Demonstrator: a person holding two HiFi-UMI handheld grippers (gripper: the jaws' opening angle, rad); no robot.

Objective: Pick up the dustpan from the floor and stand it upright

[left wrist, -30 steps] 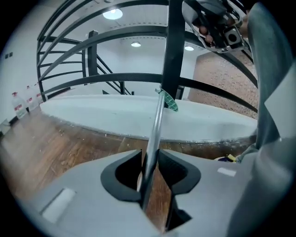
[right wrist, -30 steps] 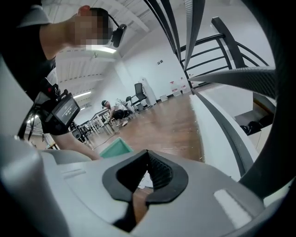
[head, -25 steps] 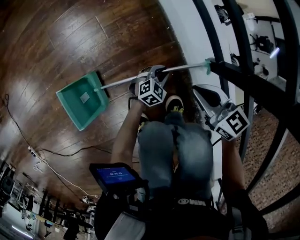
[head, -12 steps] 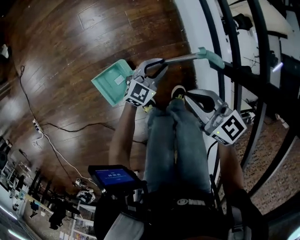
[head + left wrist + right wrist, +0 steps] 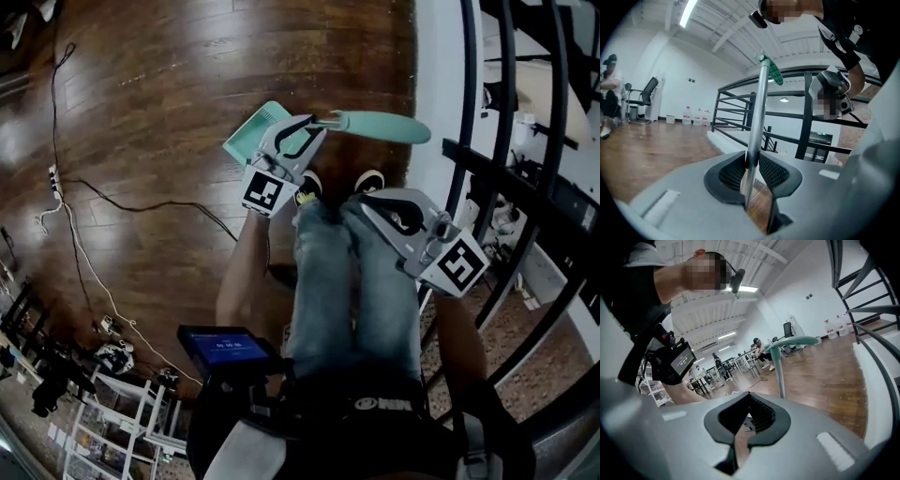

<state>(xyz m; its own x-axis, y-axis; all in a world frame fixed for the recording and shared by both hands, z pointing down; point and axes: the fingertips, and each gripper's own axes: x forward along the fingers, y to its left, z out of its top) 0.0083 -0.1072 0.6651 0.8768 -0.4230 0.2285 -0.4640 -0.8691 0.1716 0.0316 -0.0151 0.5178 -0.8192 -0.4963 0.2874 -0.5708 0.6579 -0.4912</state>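
Observation:
The dustpan has a teal pan (image 5: 255, 128), a silver pole (image 5: 757, 117) and a teal grip (image 5: 384, 125). In the head view it hangs over the wooden floor just ahead of the person's shoes. My left gripper (image 5: 314, 125) is shut on the pole, with the pan below it and the grip towards me. In the left gripper view the pads (image 5: 771, 171) clamp the pole, which rises nearly upright to the grip (image 5: 774, 71). My right gripper (image 5: 372, 201) hovers over the right knee, shut with nothing in it. In its own view the pads (image 5: 761, 416) meet on nothing, and the grip (image 5: 792, 341) shows beyond.
A black metal railing (image 5: 487, 159) and a white ledge (image 5: 436, 84) run along the right. A black cable (image 5: 141, 208) trails over the floor at the left. The person's jeans (image 5: 356, 281) fill the middle, with a small screen (image 5: 225, 349) at the waist.
The left gripper has lifted the dustpan off the floor and drawn it in towards the feet. The pole has swung from lying flat to near upright. Both grippers have risen.

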